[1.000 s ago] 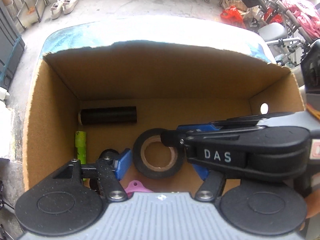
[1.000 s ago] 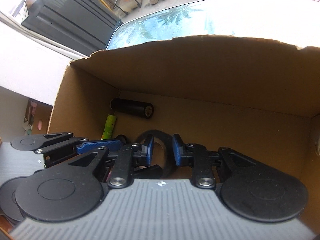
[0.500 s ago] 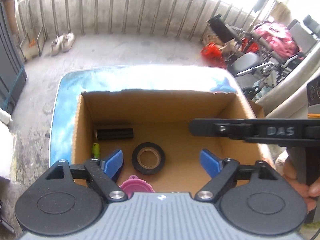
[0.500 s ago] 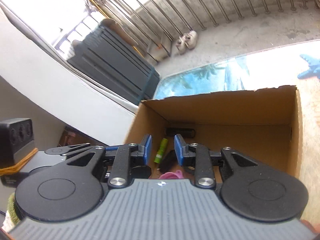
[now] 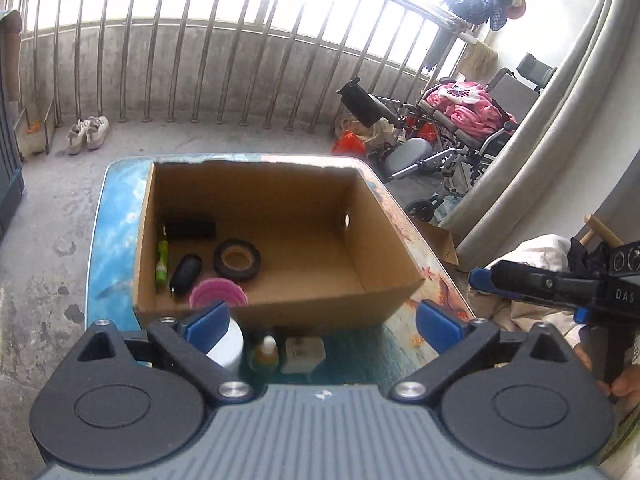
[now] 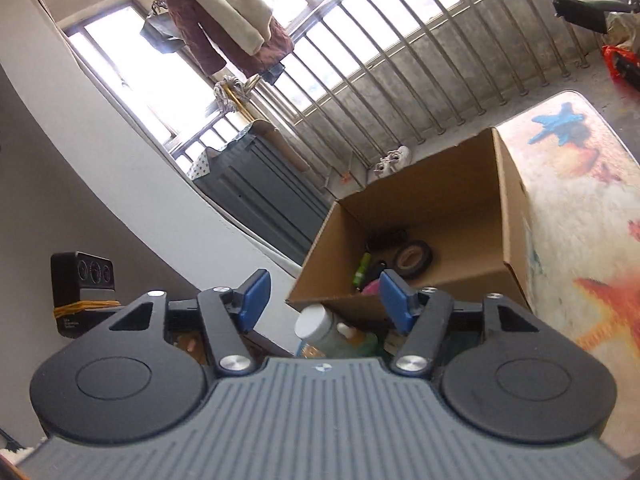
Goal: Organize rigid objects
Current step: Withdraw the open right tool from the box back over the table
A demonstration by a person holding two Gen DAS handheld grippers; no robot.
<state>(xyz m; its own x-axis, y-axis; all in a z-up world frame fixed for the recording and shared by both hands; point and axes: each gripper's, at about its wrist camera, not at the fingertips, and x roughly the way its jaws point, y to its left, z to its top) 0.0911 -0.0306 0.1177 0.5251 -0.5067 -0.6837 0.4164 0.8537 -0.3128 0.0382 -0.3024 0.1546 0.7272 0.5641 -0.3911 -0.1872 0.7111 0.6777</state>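
Cardboard box (image 5: 394, 264) sits open on the patterned table (image 5: 116, 240), at its far end. Inside, along the box's left wall: tape roll (image 5: 237, 258) lying flat, black cylinder (image 5: 190, 230) against the back wall, green tube (image 5: 162, 260), a dark oblong item (image 5: 185, 272) (can't identify it), and a pink ribbed cup (image 5: 218, 293) at the near wall.

Left gripper (image 5: 322, 322): spread wide, empty, touching nothing, hanging above the table short of the box. Right gripper (image 6: 324, 296): also spread, empty, off to the right of the box.

On the table just before the box: white-capped jar (image 5: 227, 346), small dropper bottle (image 5: 268, 350), small white box (image 5: 303, 354). All three are partly hidden by the gripper bodies. Right wrist view is tilted; box contents there are small and blurry.
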